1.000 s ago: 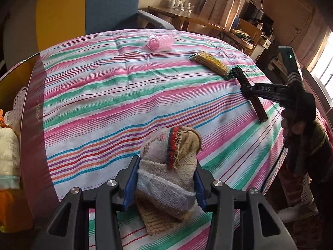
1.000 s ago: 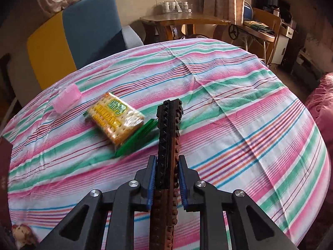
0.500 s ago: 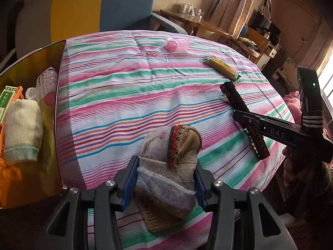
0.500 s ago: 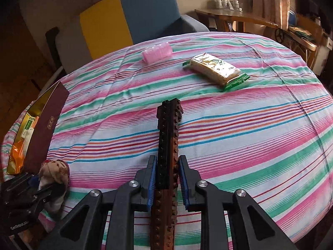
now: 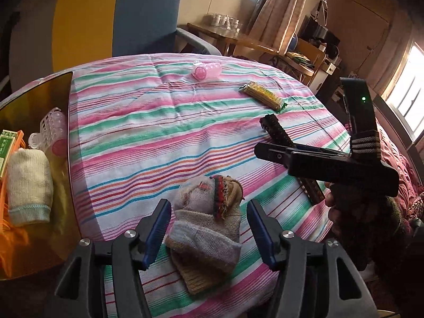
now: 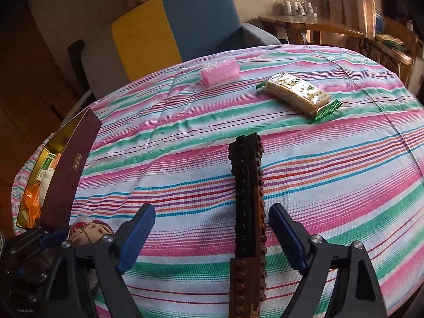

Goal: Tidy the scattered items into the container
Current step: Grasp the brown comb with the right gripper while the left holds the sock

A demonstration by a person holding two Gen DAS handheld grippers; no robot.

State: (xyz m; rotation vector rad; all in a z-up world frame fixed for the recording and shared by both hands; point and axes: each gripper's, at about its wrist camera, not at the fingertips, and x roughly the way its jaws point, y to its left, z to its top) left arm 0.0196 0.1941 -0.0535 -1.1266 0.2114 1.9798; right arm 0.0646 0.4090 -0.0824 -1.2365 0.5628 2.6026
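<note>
Socks (image 5: 206, 228) in a rolled bundle lie on the striped desk (image 5: 159, 122) between the spread pads of our left claw (image 5: 208, 235), untouched. Our right claw (image 6: 212, 235) is spread too, straddling the long brown brick bar (image 6: 247, 212). We see the container (image 5: 61, 137) at the desk's left edge, just beside the socks.

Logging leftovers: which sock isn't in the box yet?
The multicoloured rolled sock on the striped tablecloth, between the open left gripper's jaws. The cream sock already lies inside the box.
</note>
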